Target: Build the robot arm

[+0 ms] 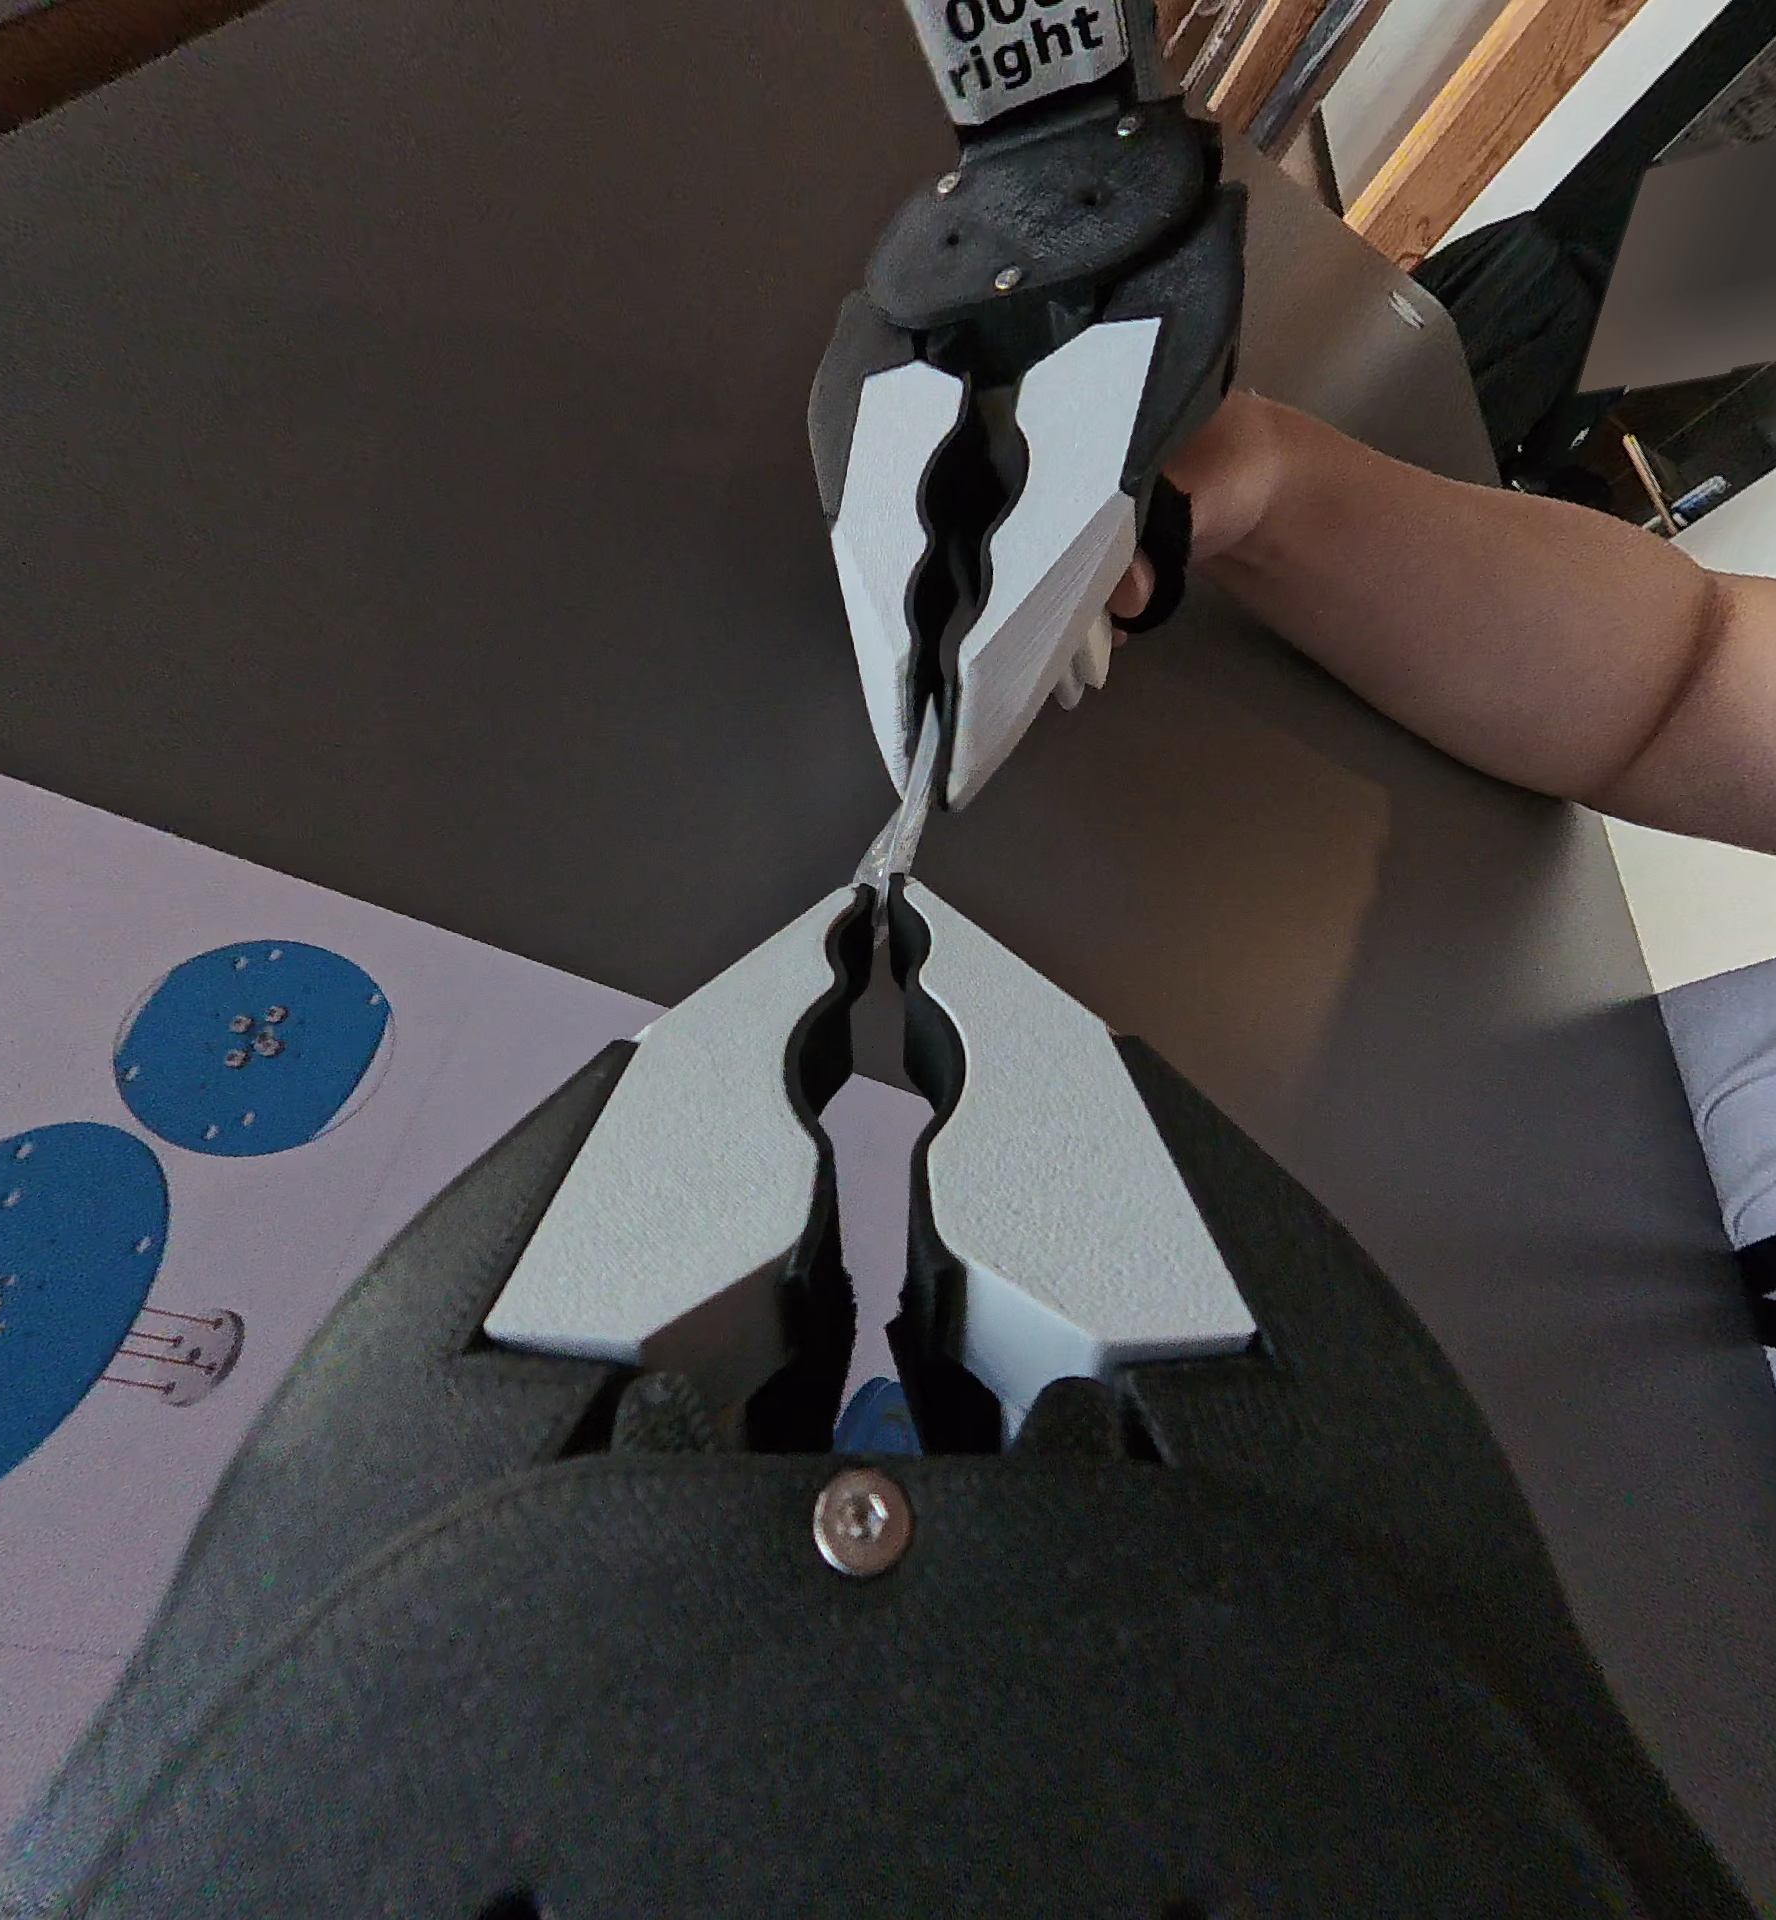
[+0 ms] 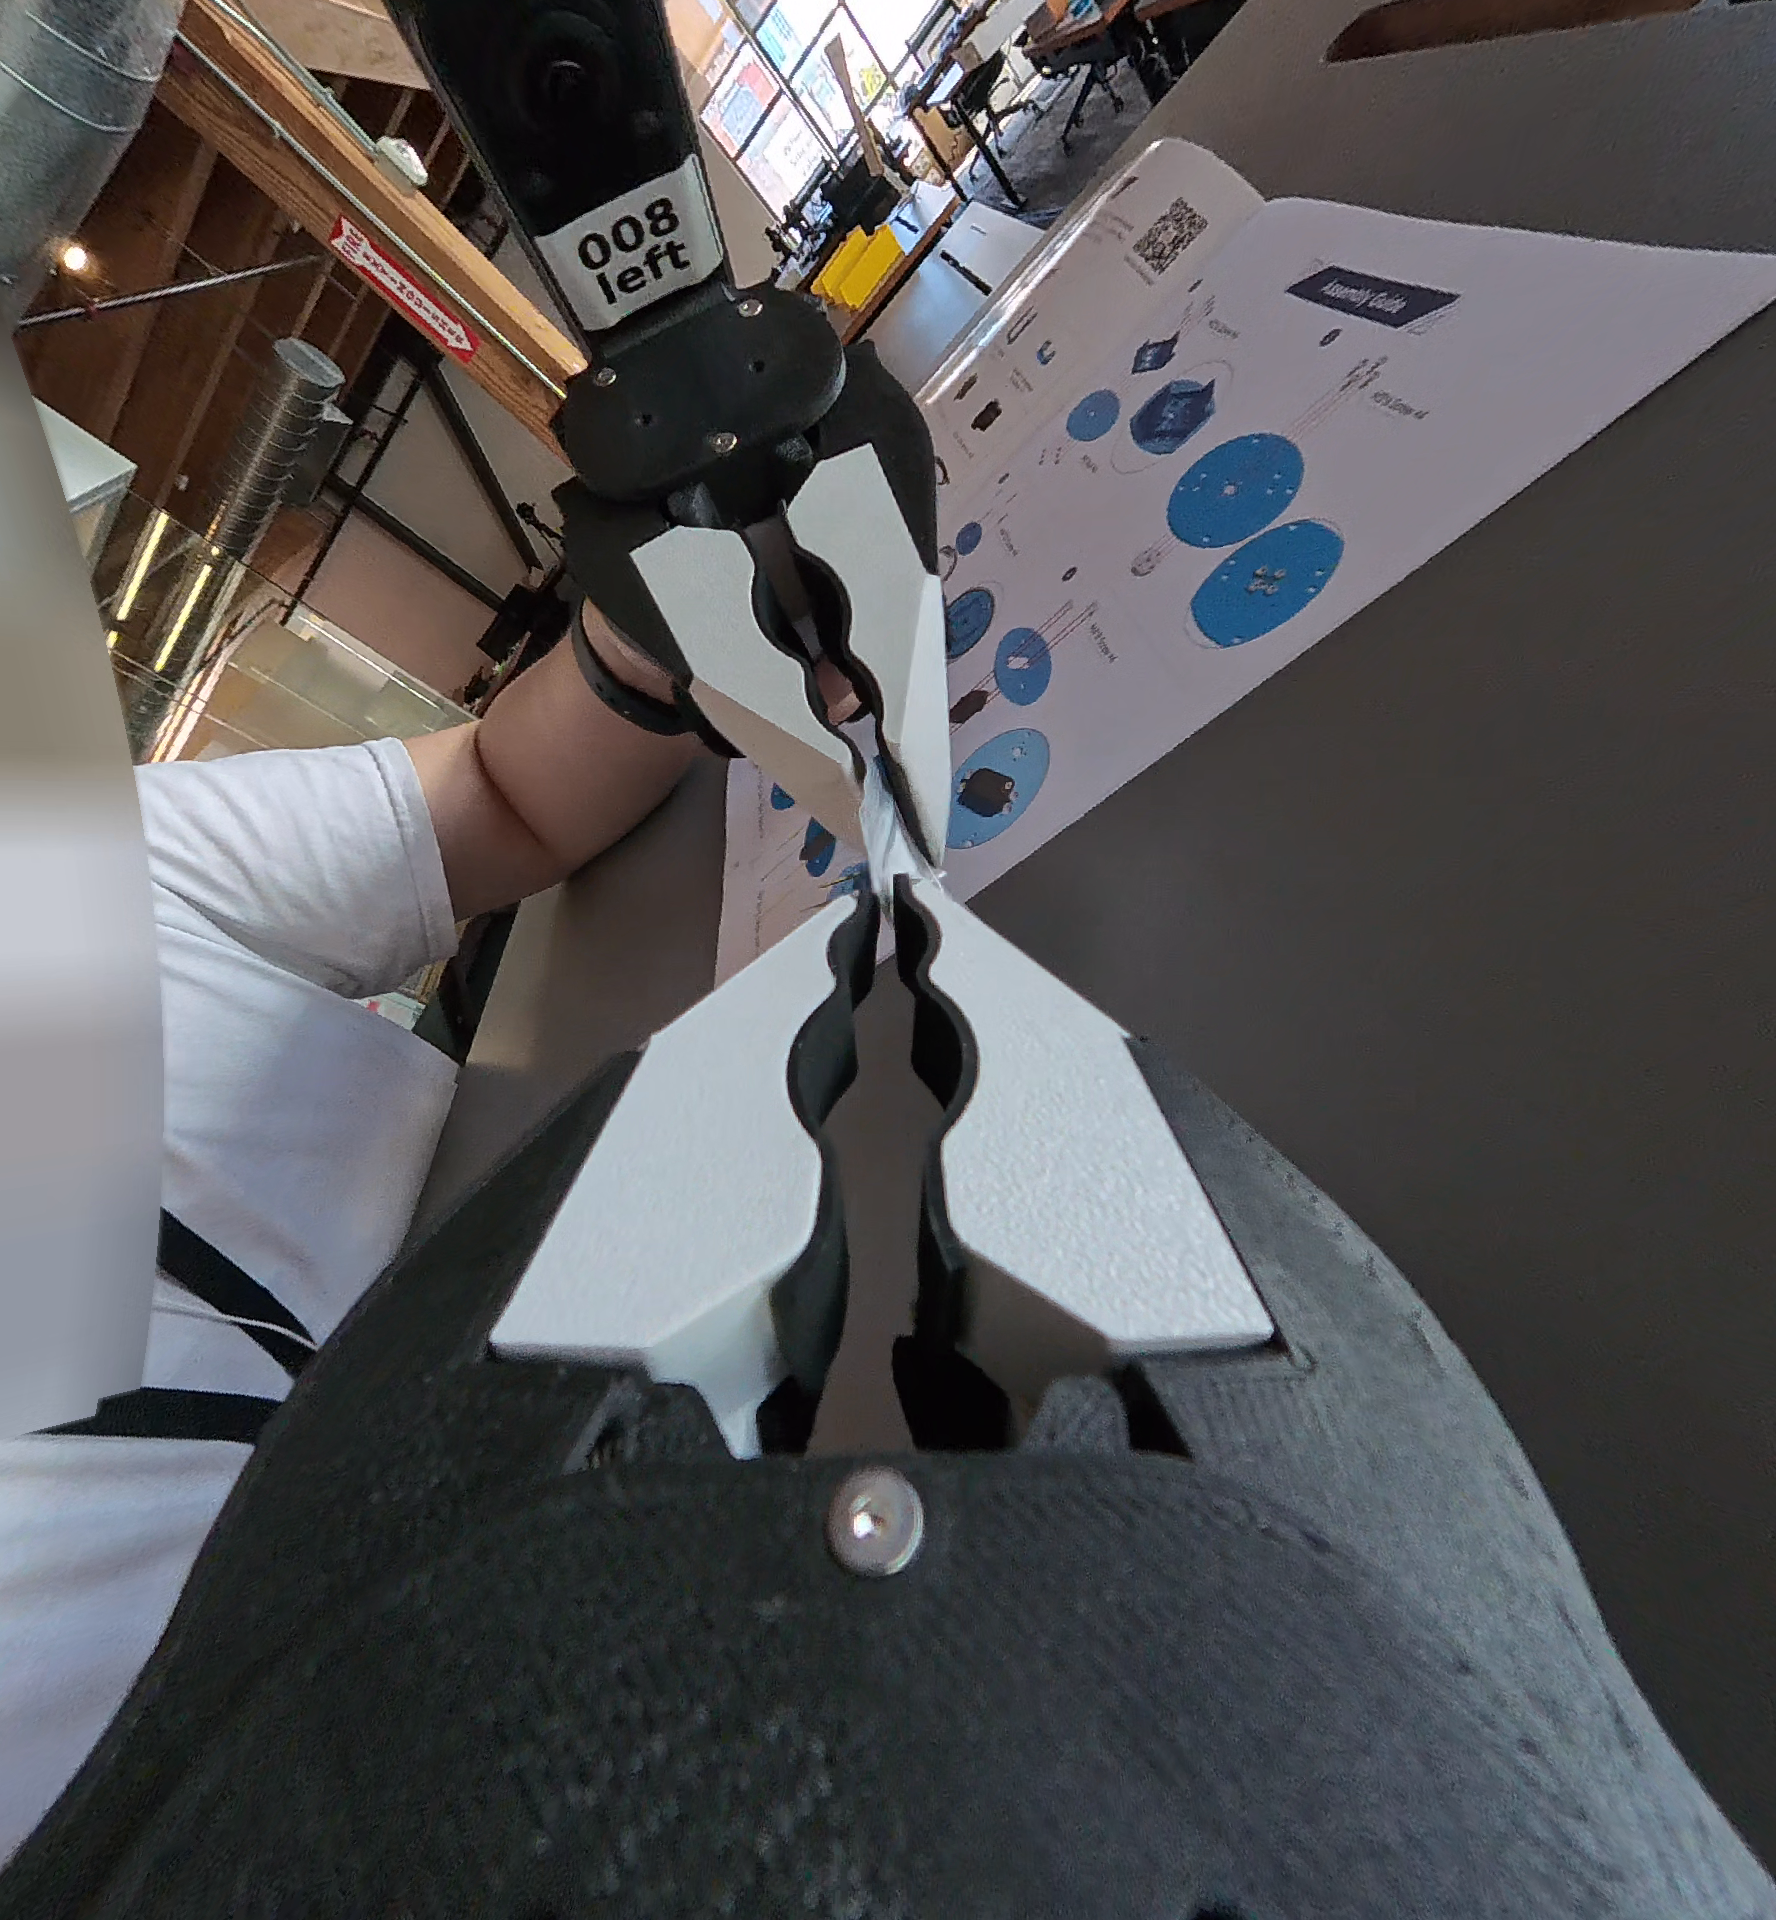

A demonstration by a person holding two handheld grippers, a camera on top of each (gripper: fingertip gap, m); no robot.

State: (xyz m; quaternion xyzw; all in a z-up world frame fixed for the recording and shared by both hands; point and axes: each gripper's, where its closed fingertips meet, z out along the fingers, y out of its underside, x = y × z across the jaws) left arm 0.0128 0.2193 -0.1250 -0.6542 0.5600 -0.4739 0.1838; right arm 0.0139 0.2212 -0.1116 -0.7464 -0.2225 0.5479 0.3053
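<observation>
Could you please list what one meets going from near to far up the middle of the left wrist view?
Left hand-held gripper → clear plastic strip, pinched at both ends → right hand-held gripper → wooden beams in the background.

Left wrist view: looks along left tool (image 1: pixel 876 894), close, facing right tool (image 1: pixel 925 774) tip to tip. Right wrist view: mirrored, along right tool (image 2: pixel 886 888) toward left tool (image 2: pixel 899 821). Shared: dark bench (image 1: pixel 396 468), printed sheet (image 2: pixel 1486 416).
</observation>
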